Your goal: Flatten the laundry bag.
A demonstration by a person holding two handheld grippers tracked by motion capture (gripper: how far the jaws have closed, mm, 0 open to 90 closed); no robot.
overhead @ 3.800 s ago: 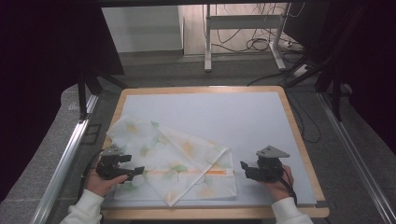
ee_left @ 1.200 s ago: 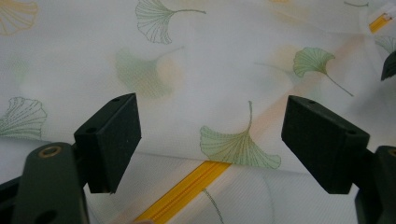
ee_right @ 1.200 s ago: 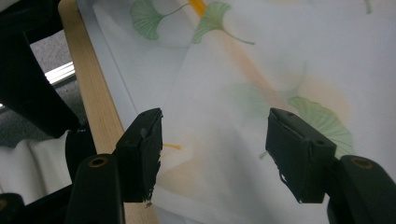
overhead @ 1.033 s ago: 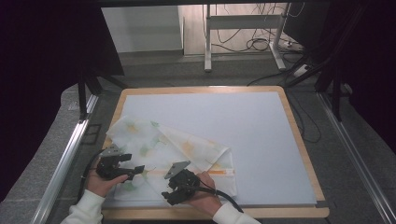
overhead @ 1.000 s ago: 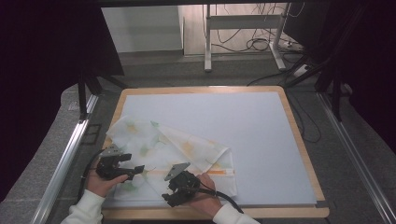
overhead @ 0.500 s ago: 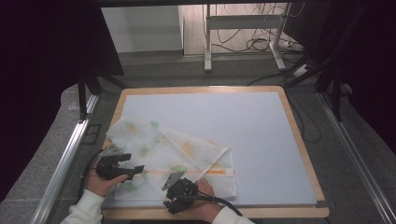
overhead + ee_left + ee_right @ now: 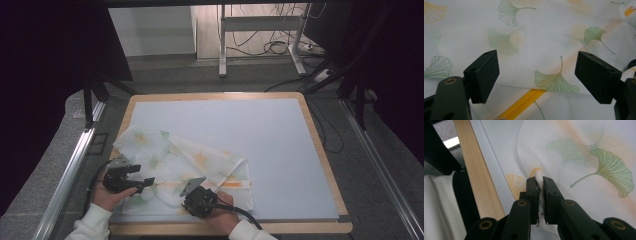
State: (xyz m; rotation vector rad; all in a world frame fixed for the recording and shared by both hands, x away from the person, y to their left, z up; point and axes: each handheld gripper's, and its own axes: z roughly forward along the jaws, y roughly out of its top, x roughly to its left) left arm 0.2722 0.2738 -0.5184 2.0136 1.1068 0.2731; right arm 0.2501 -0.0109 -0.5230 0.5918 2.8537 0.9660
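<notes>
A: Where's the cloth bag (image 7: 185, 165) lying?

B: On the near-left part of the surface (image 7: 280, 140), the pale blue mat framed in wood. It is a thin white mesh bag printed with green and orange ginkgo leaves, partly folded over itself, with a yellow zip (image 7: 524, 102) running under the top fold.

A: And the right claw (image 7: 539, 185)?

B: Clenched on the bag. In the right gripper view its two black jaws have just been closing, and a small pinch of white mesh is bunched up between them. That grip sits at the bag's near edge, close to the wooden rim (image 7: 477, 175) of the surface. From the high view, the right claw (image 7: 192, 202) is low on the bag's near side, with the person's hand behind it.

A: What about the left claw (image 7: 537, 75)?

B: Released. Its jaws stand wide apart in the left gripper view, with the leaf-printed mesh lying flat between them and nothing pinched. The zip passes beneath the gap, nearer the left jaw.

A: Where is it compared with the bag?

B: In the high view the left claw (image 7: 145, 184) rests at the bag's left side, pointing in across the fabric, just beside the right one.
</notes>
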